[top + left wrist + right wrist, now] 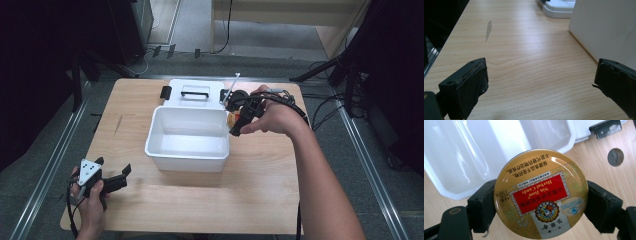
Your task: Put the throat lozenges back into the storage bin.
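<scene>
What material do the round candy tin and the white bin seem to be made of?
The round candy tin, held in the right gripper, looks like printed metal: its glossy gold lid shows sharp highlights. The white bin looks like smooth, slightly translucent plastic, with rounded moulded corners and soft reflections; I cannot be fully sure.

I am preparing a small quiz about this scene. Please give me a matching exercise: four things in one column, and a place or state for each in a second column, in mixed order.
Things:
1. candy tin
2. white bin
3. white lid
4. left tongs

Places or states:
A. open over bare wood, holding nothing
B. flat on the table behind the bin
C. gripped between the right tongs
D. mid-table, nothing inside

Pairs: 1-C, 2-D, 3-B, 4-A
</scene>
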A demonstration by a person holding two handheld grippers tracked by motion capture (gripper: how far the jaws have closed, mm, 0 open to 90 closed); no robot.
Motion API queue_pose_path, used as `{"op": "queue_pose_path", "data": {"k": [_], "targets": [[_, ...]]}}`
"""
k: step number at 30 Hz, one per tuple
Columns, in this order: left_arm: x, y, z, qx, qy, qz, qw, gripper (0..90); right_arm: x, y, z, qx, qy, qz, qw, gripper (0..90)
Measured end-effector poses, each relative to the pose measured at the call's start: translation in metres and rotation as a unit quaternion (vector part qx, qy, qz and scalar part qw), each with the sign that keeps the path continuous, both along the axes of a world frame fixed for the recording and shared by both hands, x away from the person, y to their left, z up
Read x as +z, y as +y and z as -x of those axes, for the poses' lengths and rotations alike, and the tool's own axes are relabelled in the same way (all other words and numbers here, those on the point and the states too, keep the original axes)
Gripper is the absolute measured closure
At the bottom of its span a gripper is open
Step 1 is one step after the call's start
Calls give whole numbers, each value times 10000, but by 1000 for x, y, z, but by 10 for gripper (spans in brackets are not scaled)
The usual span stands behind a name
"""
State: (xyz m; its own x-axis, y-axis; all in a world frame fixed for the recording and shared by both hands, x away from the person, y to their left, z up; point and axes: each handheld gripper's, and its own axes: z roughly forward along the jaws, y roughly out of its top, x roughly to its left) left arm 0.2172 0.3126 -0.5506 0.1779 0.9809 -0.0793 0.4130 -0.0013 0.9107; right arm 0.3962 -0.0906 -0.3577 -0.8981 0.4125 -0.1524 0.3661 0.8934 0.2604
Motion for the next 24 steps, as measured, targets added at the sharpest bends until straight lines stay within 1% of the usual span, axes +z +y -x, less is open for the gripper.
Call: {"op": "queue_pose_path", "data": {"k": [3, 10, 11, 15, 17, 19, 22, 24], "targets": [[0, 0, 0, 0, 8, 13, 10000, 0, 0, 7, -1, 61, -16, 41, 10000, 204], [0, 1, 0, -15, 19, 31, 10000, 0, 0, 24, -3, 238, -33, 49, 9997, 204], [0, 1, 0, -12, 9, 36, 10000, 0, 0, 27, -3, 228, -21, 63, 9997, 204], [0, 1, 0, -16, 16, 46, 10000, 0, -3, 36, -4, 348, -23, 61, 9994, 204], [0, 1, 0, -17, 18, 46, 10000, 0, -3, 39, -4, 348, -8, 67, 9994, 204], [0, 1, 0, -14, 15, 55, 10000, 0, -6, 45, -4, 444, -1, 72, 9990, 204], [0, 1, 0, -19, 13, 56, 10000, 0, -9, 51, -4, 448, 18, 105, 9989, 204], [0, 1, 0, -18, 13, 59, 10000, 0, -11, 54, -4, 516, 23, 120, 9986, 204]]}}
